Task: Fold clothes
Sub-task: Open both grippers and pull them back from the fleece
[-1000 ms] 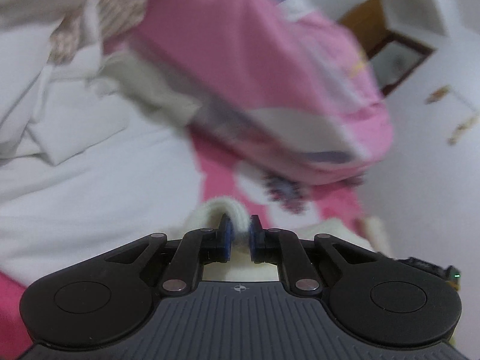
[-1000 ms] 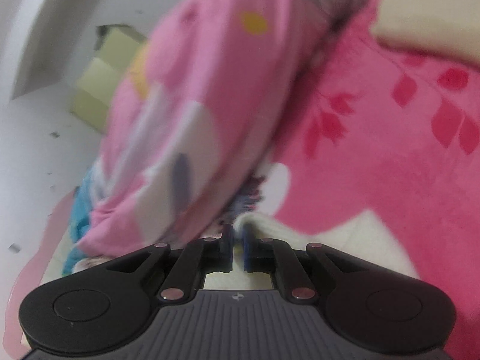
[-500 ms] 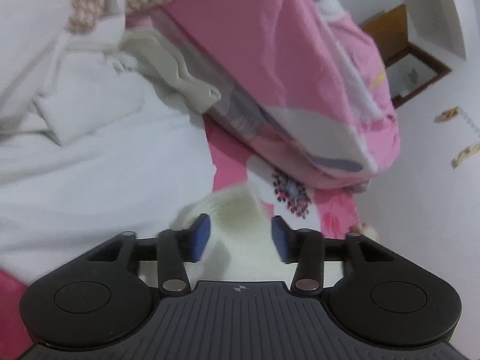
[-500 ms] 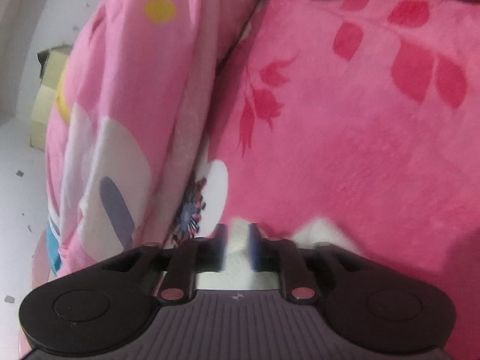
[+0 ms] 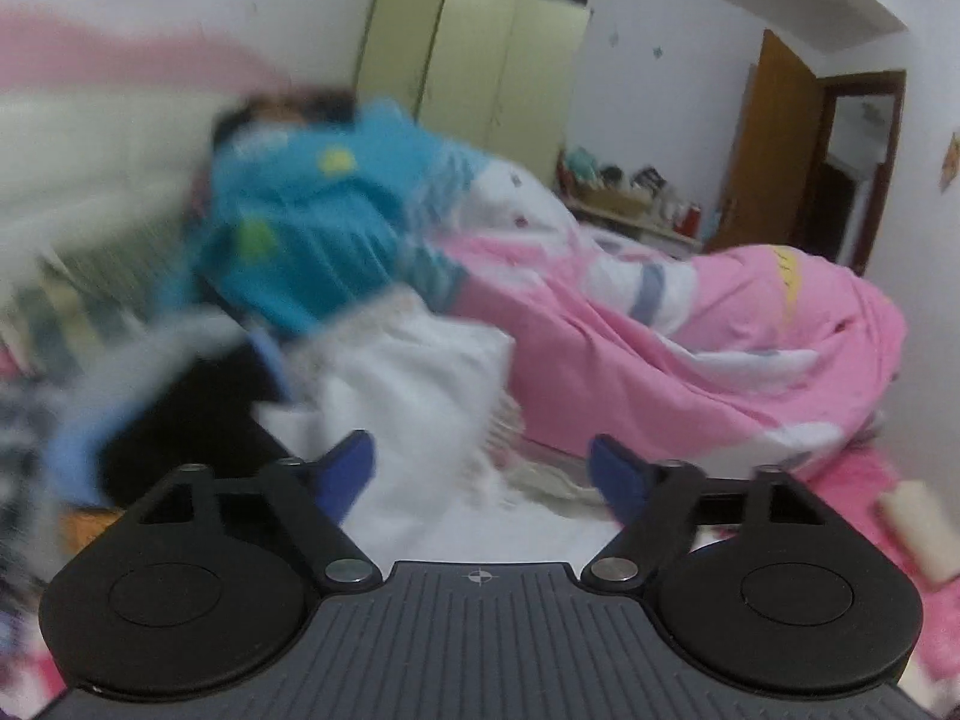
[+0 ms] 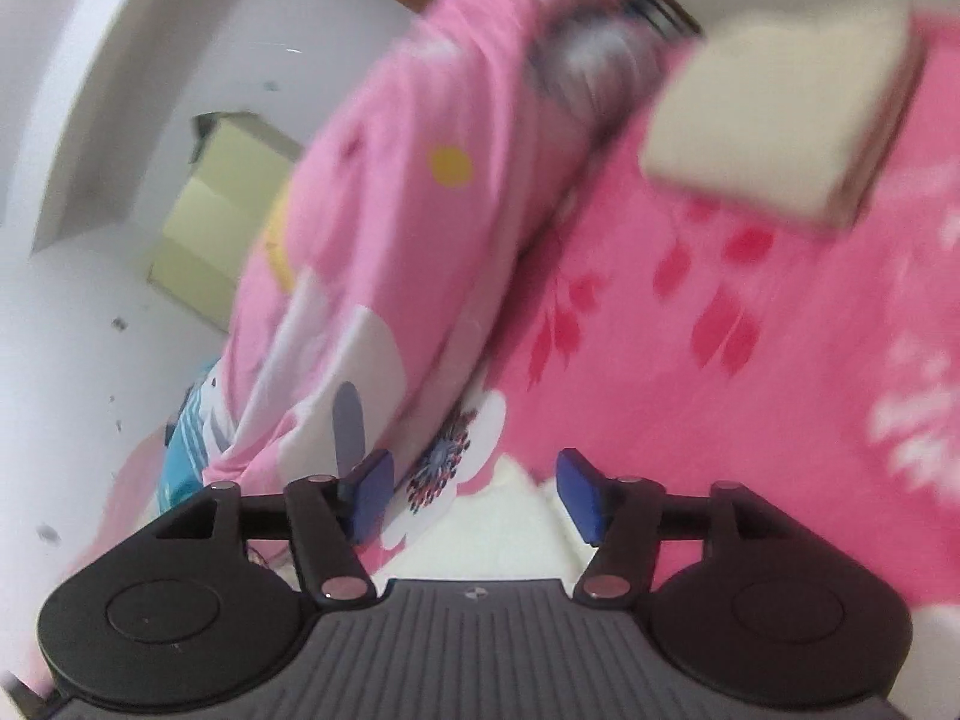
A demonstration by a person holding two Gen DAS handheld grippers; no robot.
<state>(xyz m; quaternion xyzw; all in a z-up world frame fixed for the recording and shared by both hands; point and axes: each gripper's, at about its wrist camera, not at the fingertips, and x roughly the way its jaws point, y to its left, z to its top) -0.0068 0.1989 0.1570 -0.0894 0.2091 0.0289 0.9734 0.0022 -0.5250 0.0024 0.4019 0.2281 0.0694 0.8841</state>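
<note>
Both wrist views sit low over the bed, sharing the pink quilt (right tilted).

Pink quilt with white patches; blue garment; white cloth; pink blanket, red leaves; cream fold.

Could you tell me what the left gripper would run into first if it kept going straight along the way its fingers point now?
Most likely the white garment heaped just beyond the open left gripper, with the blue top and the pink quilt behind it. The picture is blurred, so depth is uncertain.
</note>
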